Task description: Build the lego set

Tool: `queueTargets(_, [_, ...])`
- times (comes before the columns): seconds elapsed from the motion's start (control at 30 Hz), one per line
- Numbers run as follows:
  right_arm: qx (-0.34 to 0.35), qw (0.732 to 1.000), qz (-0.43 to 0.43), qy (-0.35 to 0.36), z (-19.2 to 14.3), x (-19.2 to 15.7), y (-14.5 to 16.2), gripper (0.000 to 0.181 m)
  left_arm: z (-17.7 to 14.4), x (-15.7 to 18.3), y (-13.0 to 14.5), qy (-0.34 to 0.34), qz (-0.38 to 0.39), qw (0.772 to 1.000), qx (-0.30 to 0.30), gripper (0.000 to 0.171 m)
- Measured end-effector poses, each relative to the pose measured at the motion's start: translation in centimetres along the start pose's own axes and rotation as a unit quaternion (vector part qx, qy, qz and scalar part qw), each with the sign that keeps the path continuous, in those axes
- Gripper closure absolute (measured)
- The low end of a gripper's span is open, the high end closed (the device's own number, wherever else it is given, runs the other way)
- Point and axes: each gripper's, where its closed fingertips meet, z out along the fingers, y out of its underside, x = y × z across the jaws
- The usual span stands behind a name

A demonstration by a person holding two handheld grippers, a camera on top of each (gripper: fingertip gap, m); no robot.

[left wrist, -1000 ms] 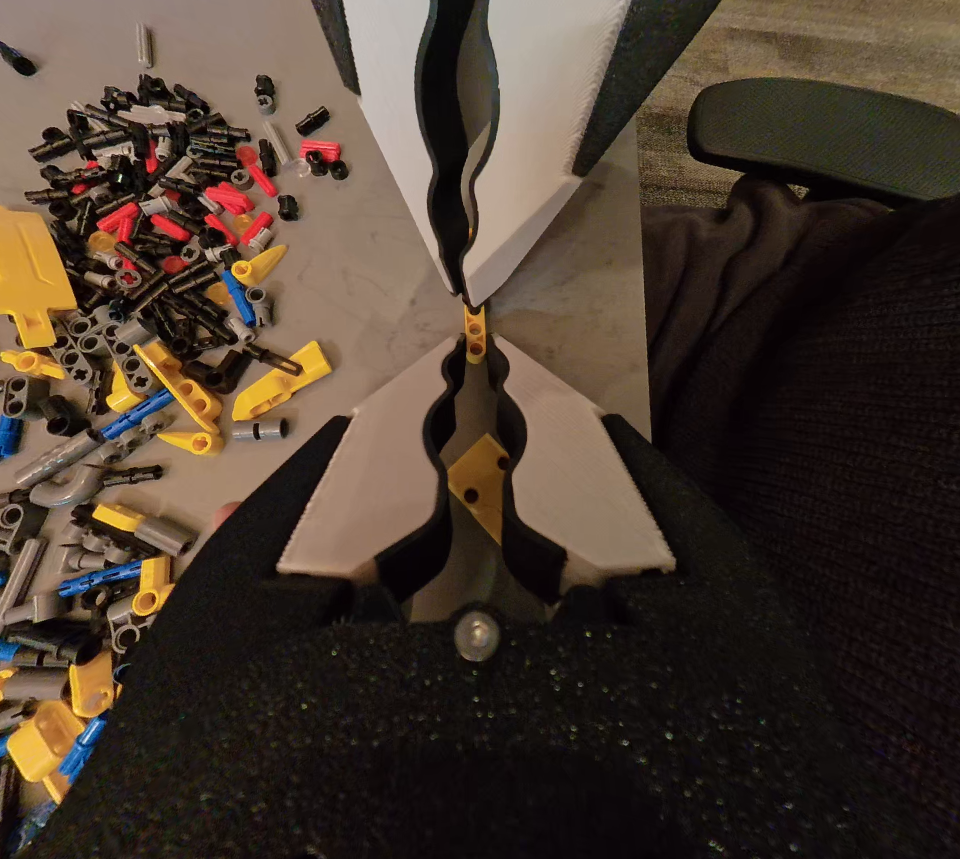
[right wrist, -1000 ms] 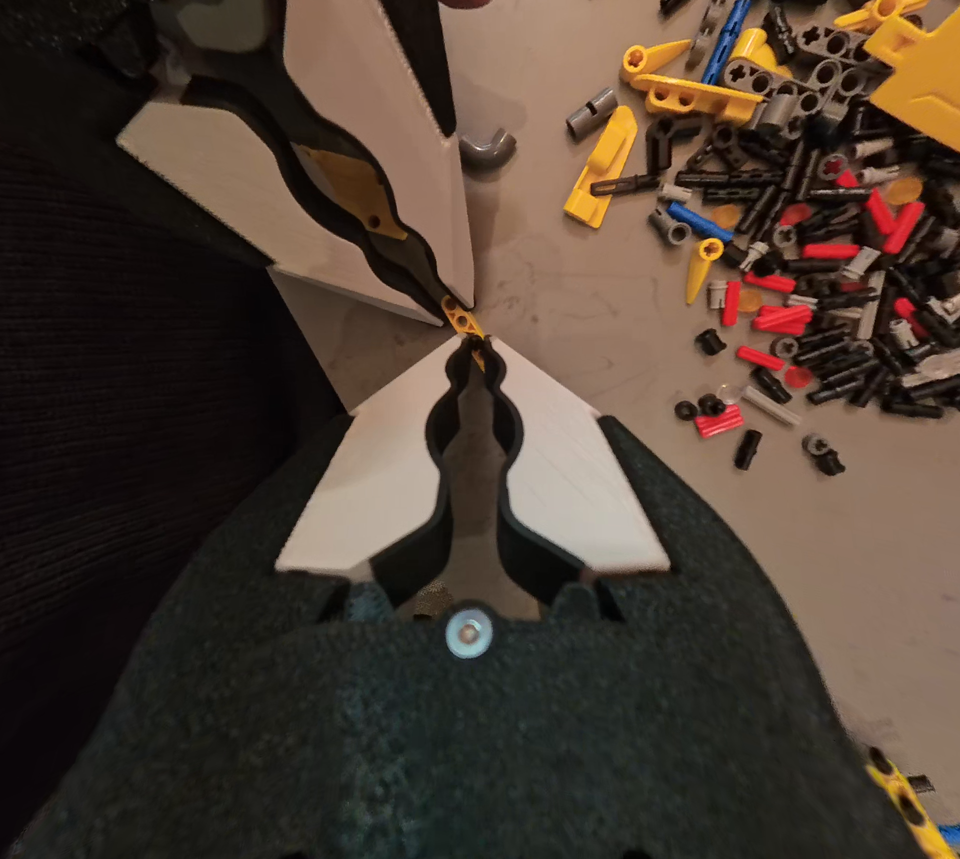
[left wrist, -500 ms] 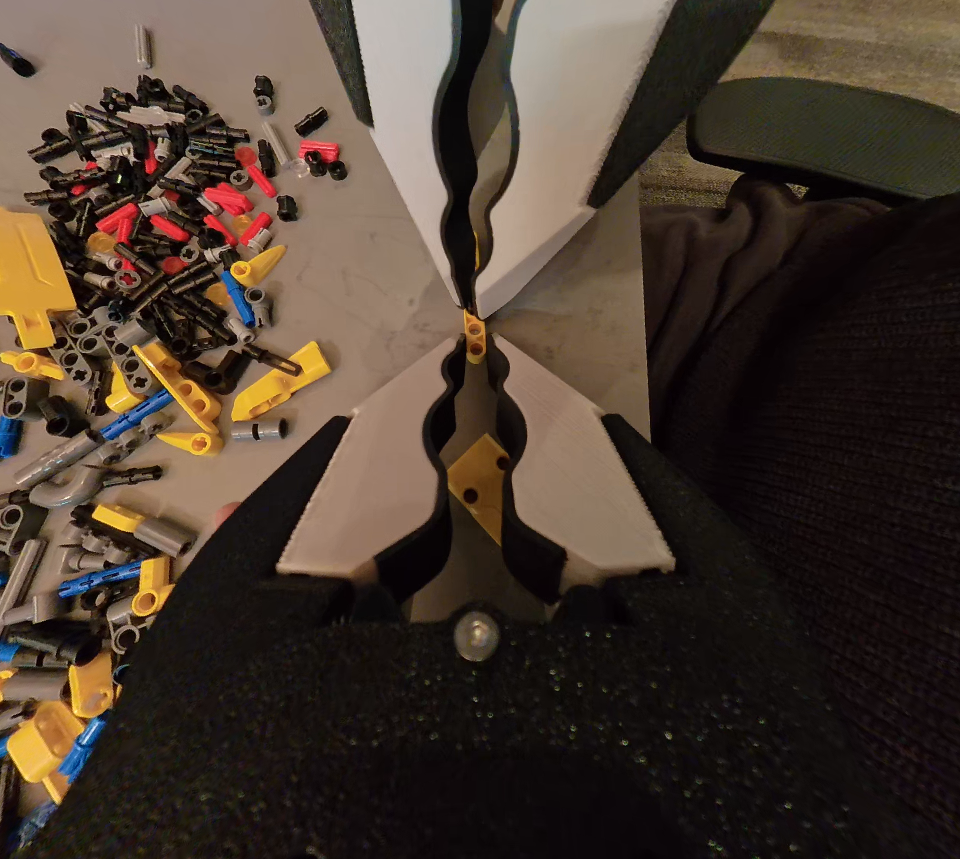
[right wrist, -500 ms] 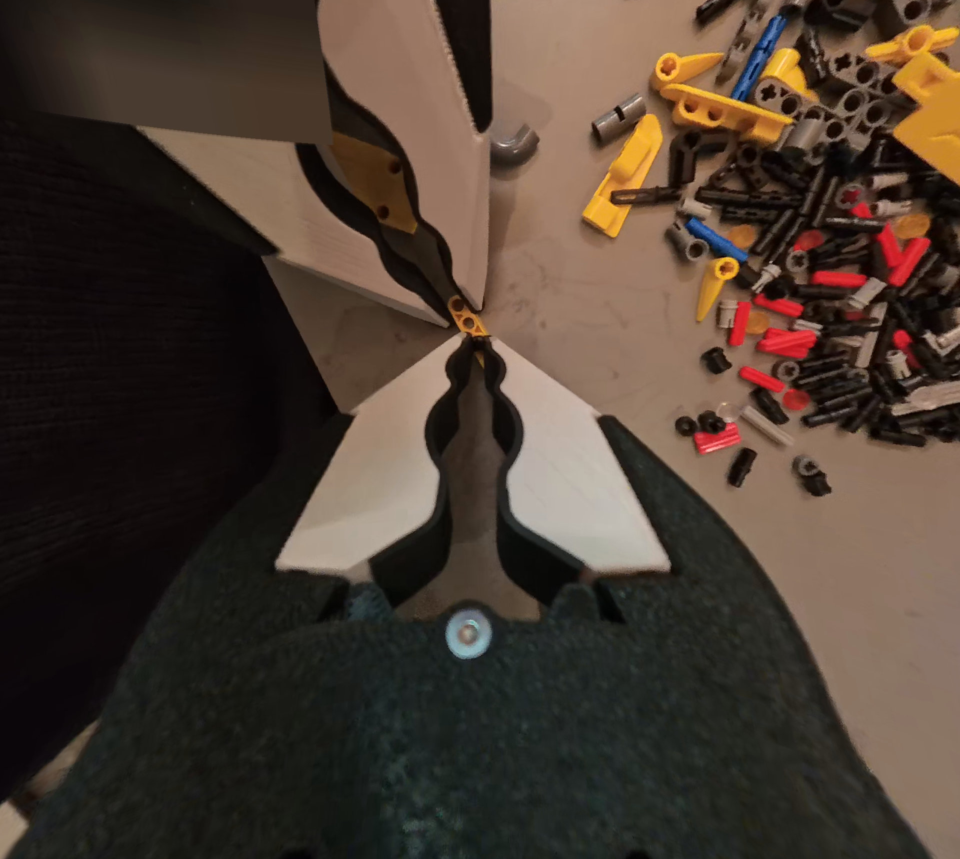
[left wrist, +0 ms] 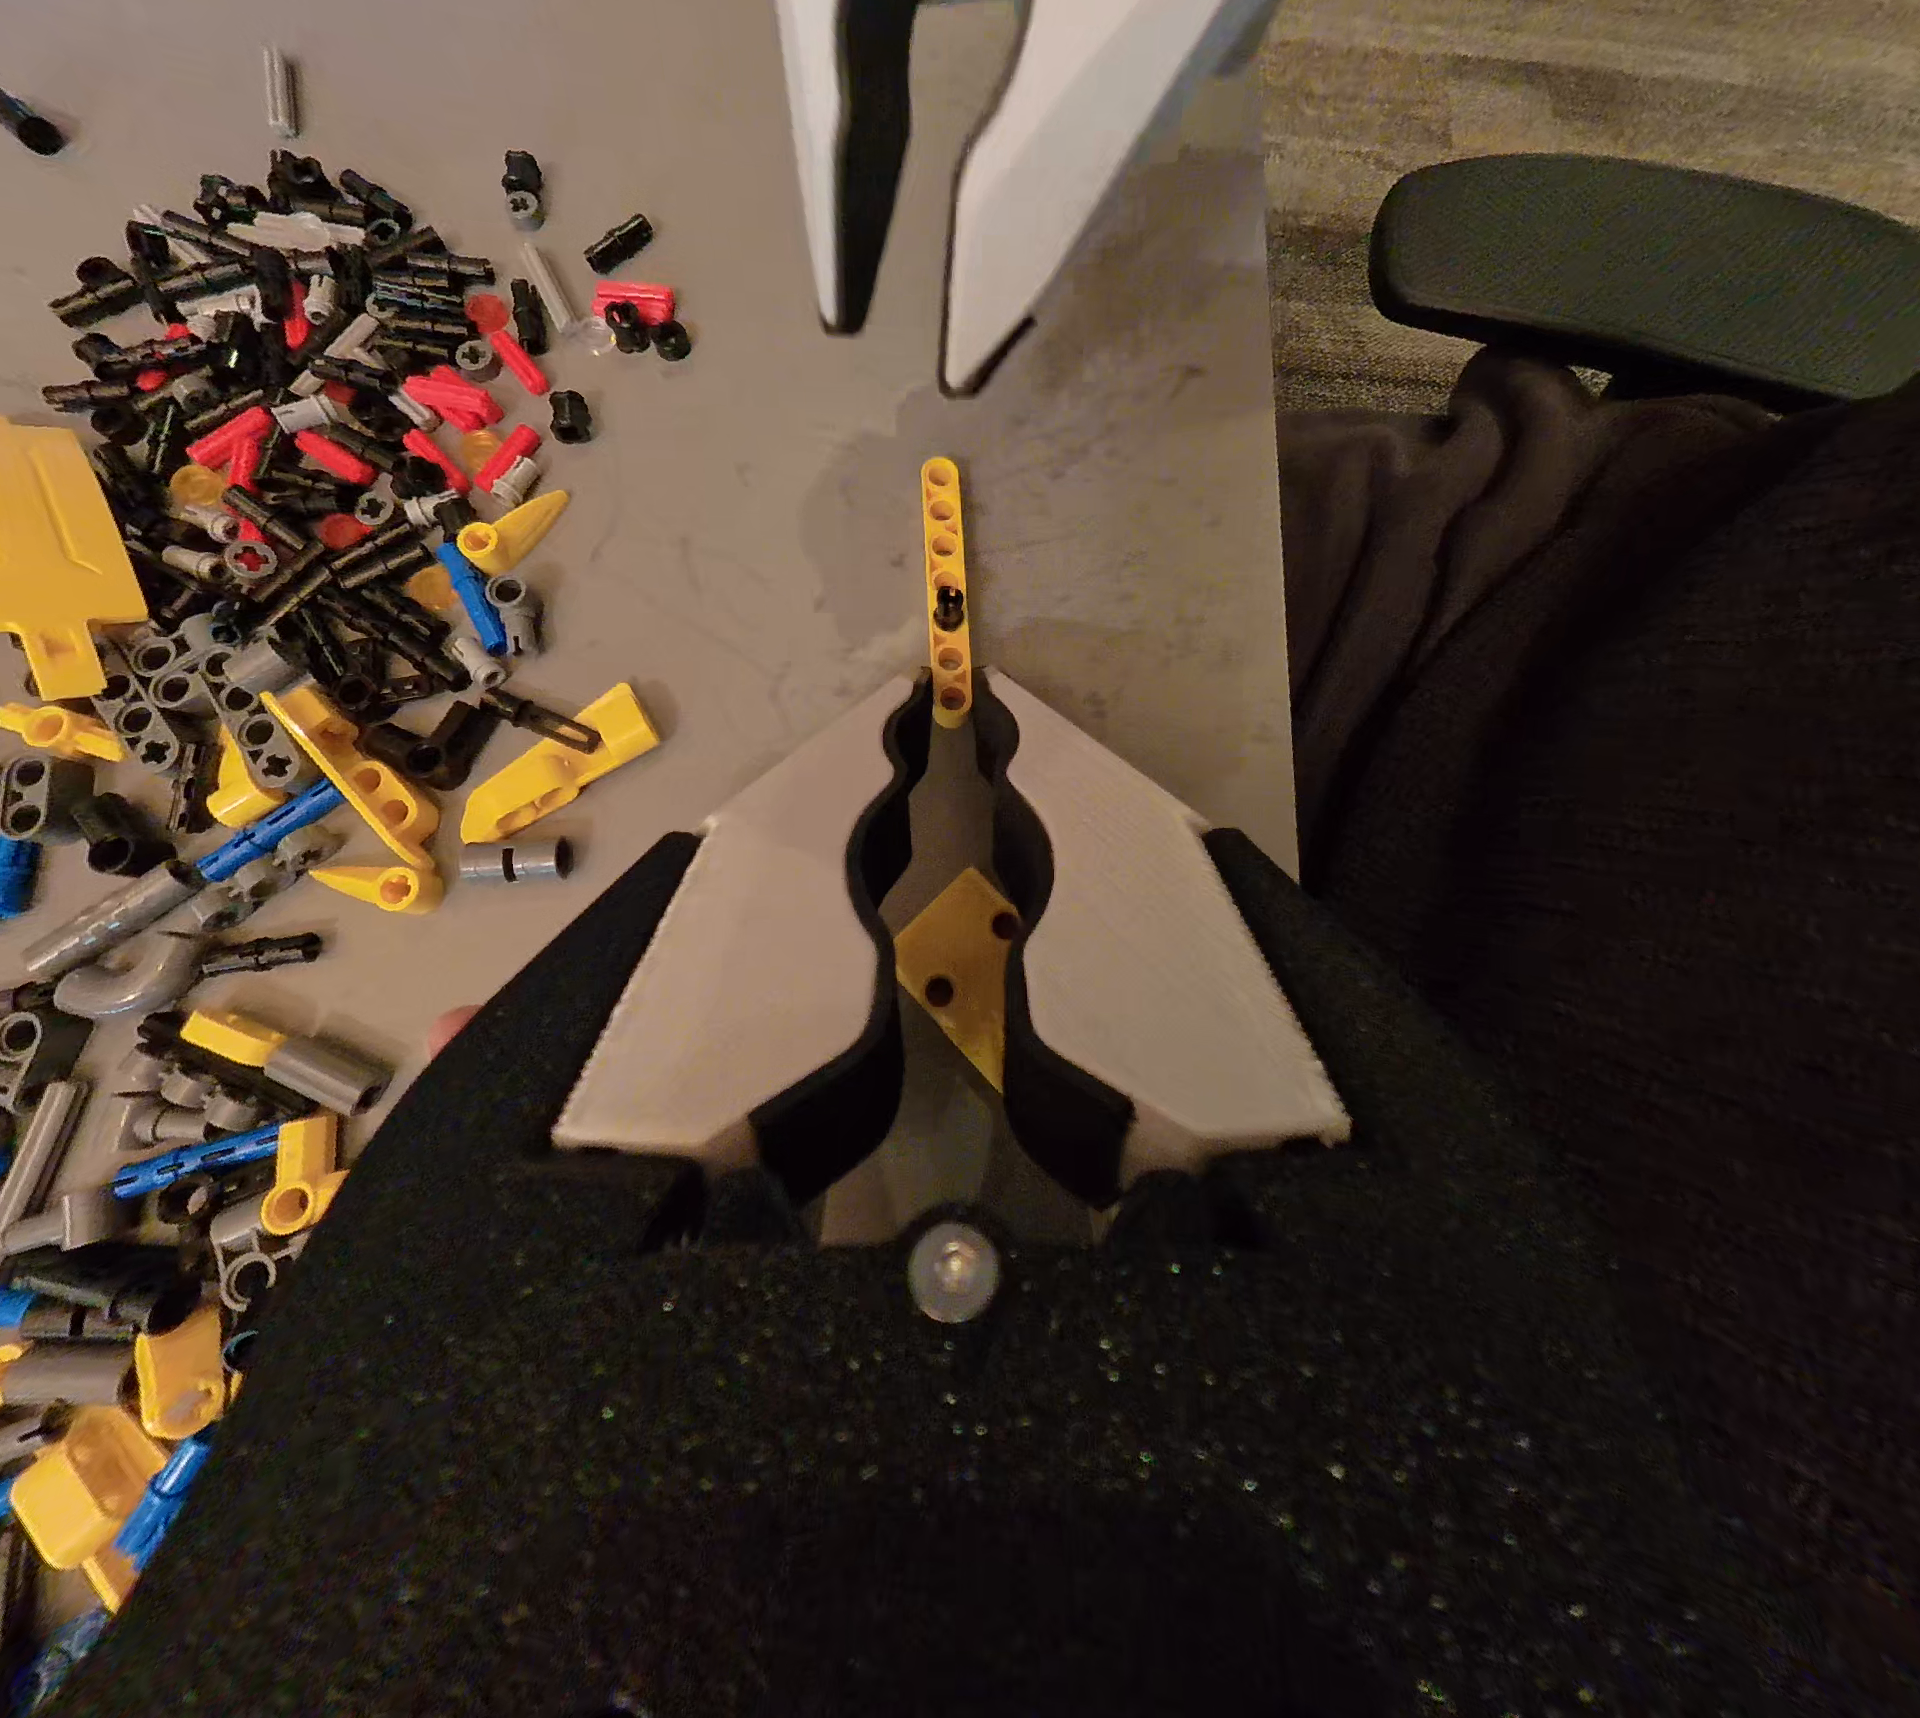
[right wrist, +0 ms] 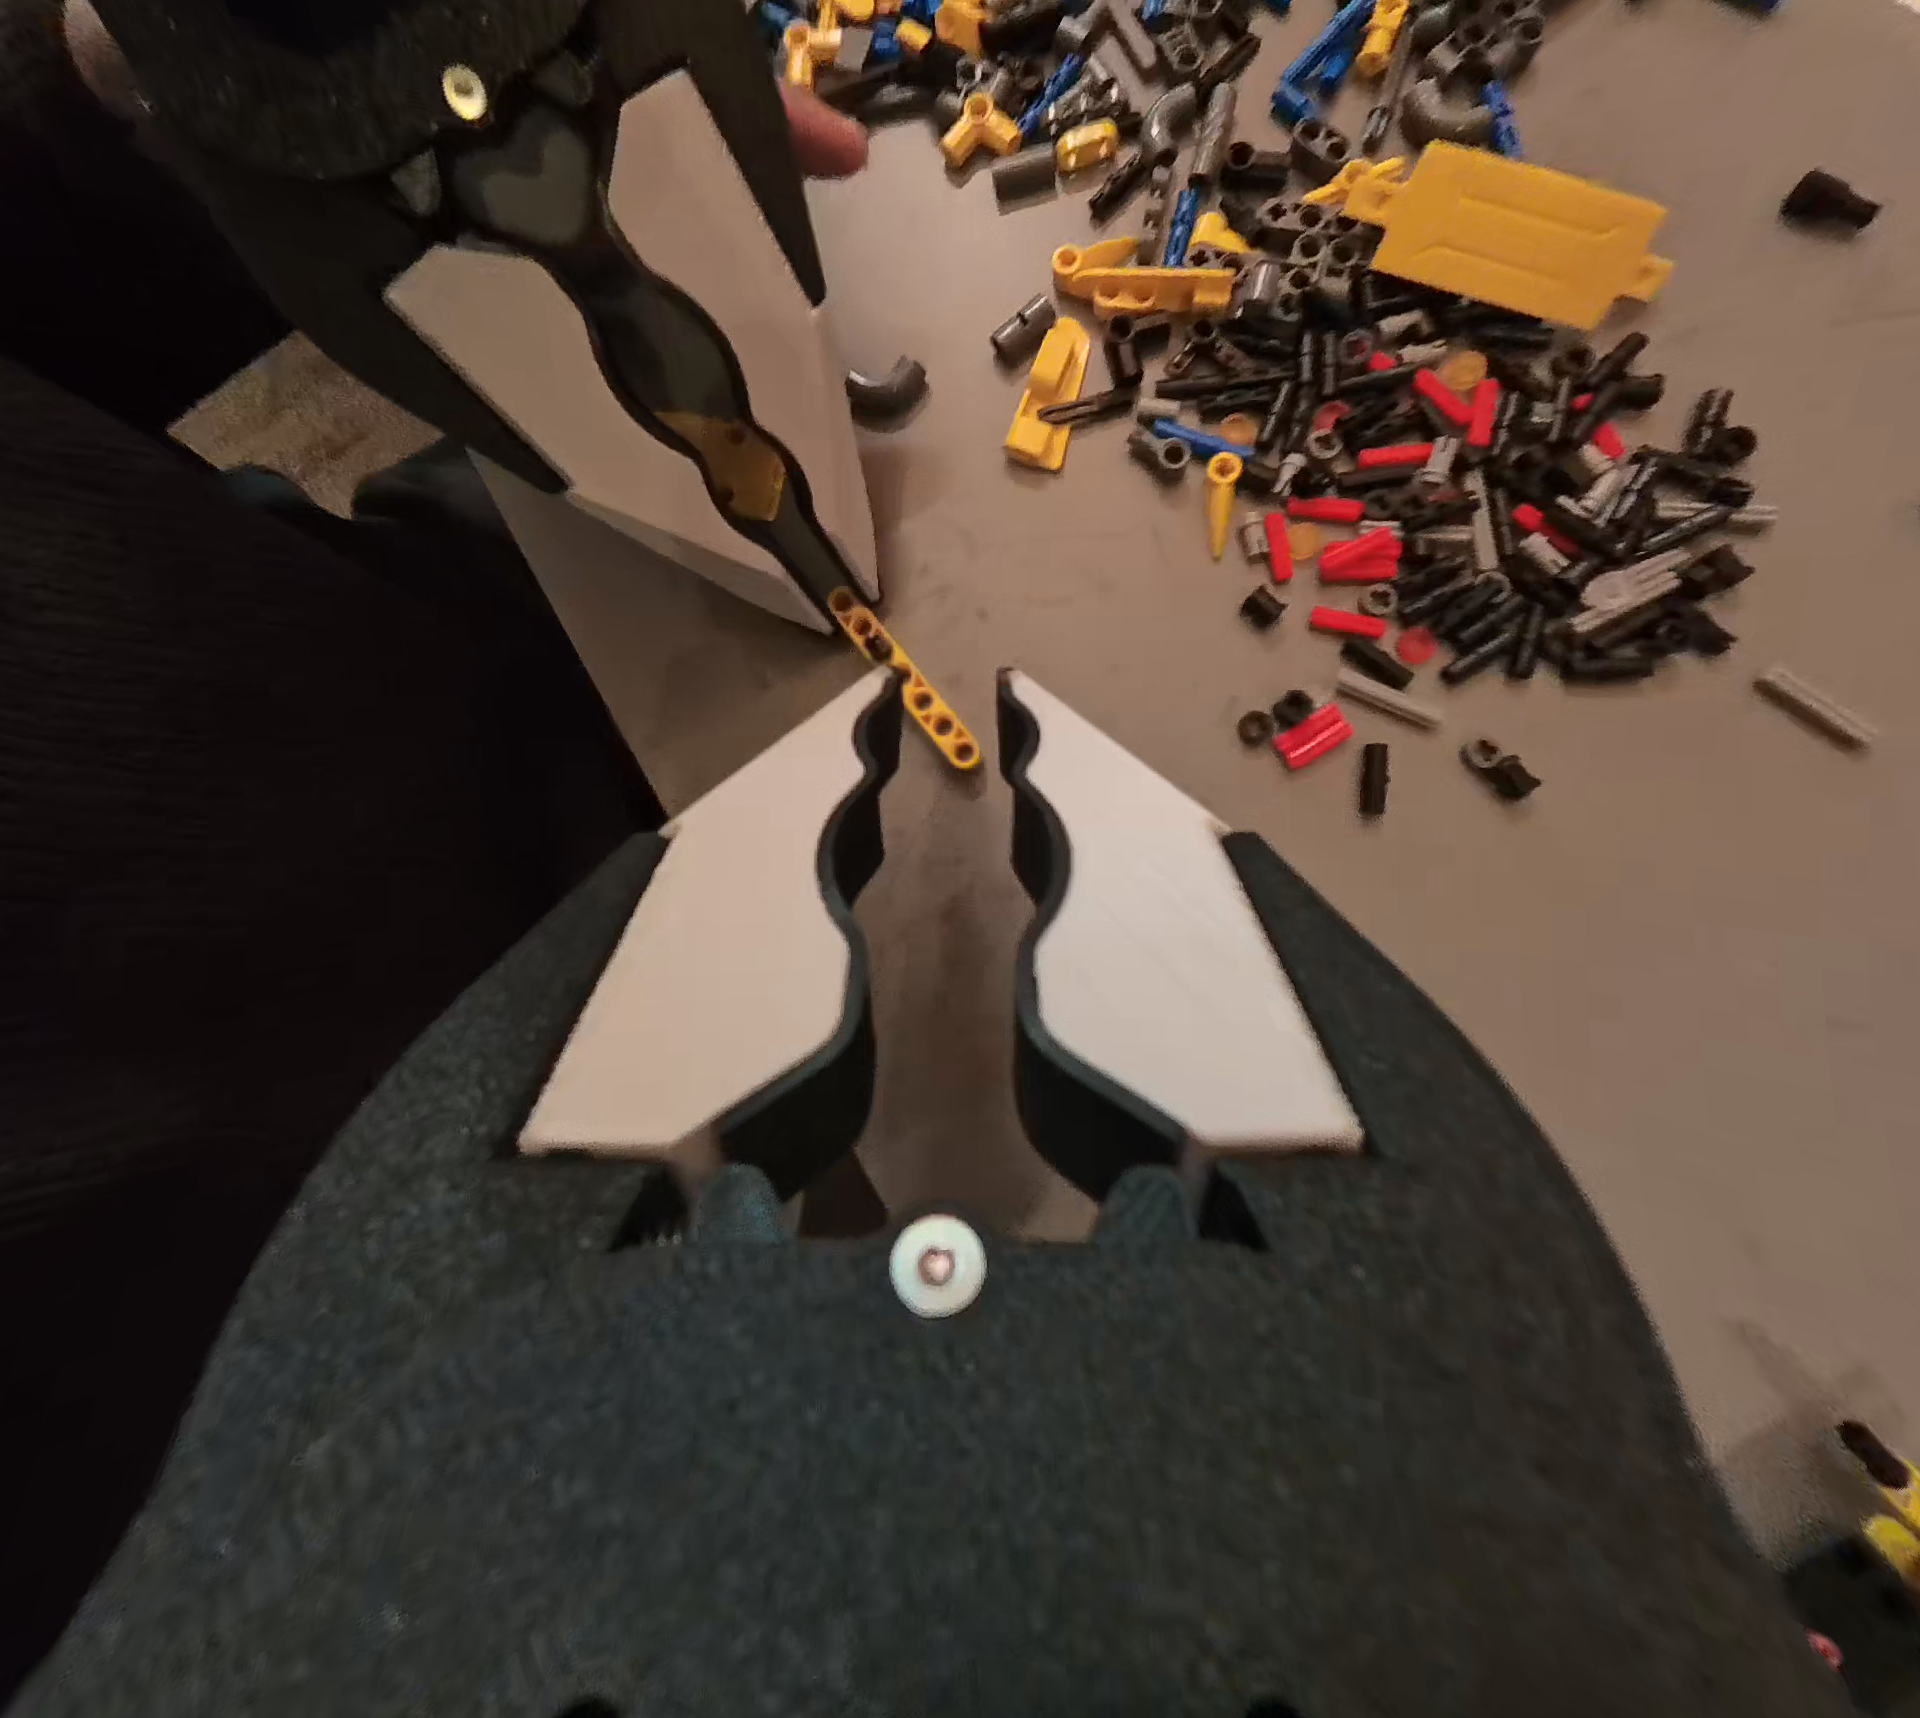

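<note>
My left gripper (left wrist: 951, 700) is shut on a thin yellow beam with holes (left wrist: 945, 567), which sticks forward from its tips over the grey table (left wrist: 727, 58). A small black pin (left wrist: 948, 602) sits in one hole of the beam. A yellow plate (left wrist: 961, 967) attached to the beam lies back between the left jaws. My right gripper (right wrist: 945, 681) is open and empty, its tips on either side of the beam's free end (right wrist: 940, 718). It shows in the left wrist view (left wrist: 904, 349), apart from the beam. The left gripper shows in the right wrist view (right wrist: 847, 603).
A pile of black, red, grey, blue and yellow building pieces (left wrist: 270, 546) covers the table to the left, also in the right wrist view (right wrist: 1455, 442). A large yellow panel (right wrist: 1507, 234) lies in it. A black chair armrest (left wrist: 1652, 276) stands past the table edge. Spacing between my two grippers at the tips: around 6 cm. Between my left fingertips and the yellow plate (left wrist: 961, 967) there is roughly 5 cm. Look for it in the right wrist view (right wrist: 732, 461) too.
My right gripper has opened and drawn back from the yellow beam, uncovering its length and the black pin in it. The left gripper still holds the beam.
</note>
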Motion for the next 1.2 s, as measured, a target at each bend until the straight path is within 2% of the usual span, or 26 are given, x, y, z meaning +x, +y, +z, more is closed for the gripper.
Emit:
queueTargets(0.1, [-0.020, 0.999, -0.021, 0.027, 0.3, 0.5, 0.7, 0.163, 0.0, 0.0, 0.0, -0.002, 0.001, 1.000, 0.000, 0.165])
queueTargets(0.27, [0.013, 1.000, 0.001, 0.001, 0.3, -0.3, 0.4, 0.166, 0.0, 0.0, 0.0, -0.006, 0.005, 1.000, 0.001, 0.165])
queueTargets(0.4, [-0.010, 1.000, -0.016, 0.024, 1.1, -0.3, 1.8, 0.171, 0.0, 0.0, 0.0, -0.006, 0.006, 1.000, 0.001, 0.165])
queueTargets(0.57, [0.000, 0.999, 0.006, 0.032, 0.8, 0.5, 2.3, 0.171, 0.0, 0.0, 0.0, -0.005, 0.007, 1.000, 0.001, 0.165])
queueTargets(0.67, [0.004, 0.999, 0.011, 0.049, 0.4, 1.7, 2.6, 0.171, 0.0, 0.0, 0.0, -0.005, 0.006, 1.000, 0.001, 0.165])
queueTargets(0.8, [0.005, 0.994, 0.035, 0.102, 0.0, 4.8, 3.2, 0.171, -0.1, -0.1, 0.0, -0.008, 0.007, 1.000, 0.002, 0.163])
queueTargets(0.87, [0.006, 0.990, 0.049, 0.134, -0.3, 6.7, 3.4, 0.170, -0.2, -0.1, -0.1, -0.012, 0.009, 1.000, 0.008, 0.146])
queueTargets(0.93, [0.005, 0.986, 0.056, 0.155, -0.4, 8.1, 3.6, 0.170, -0.6, -0.3, -0.5, -0.015, 0.005, 1.000, 0.026, 0.145])
queueTargets(1.2, [0.001, 0.987, 0.048, 0.153, 1.0, 9.8, 3.5, 0.171, -2.5, -0.5, -2.1, 0.016, -0.032, 0.994, 0.104, 0.145])
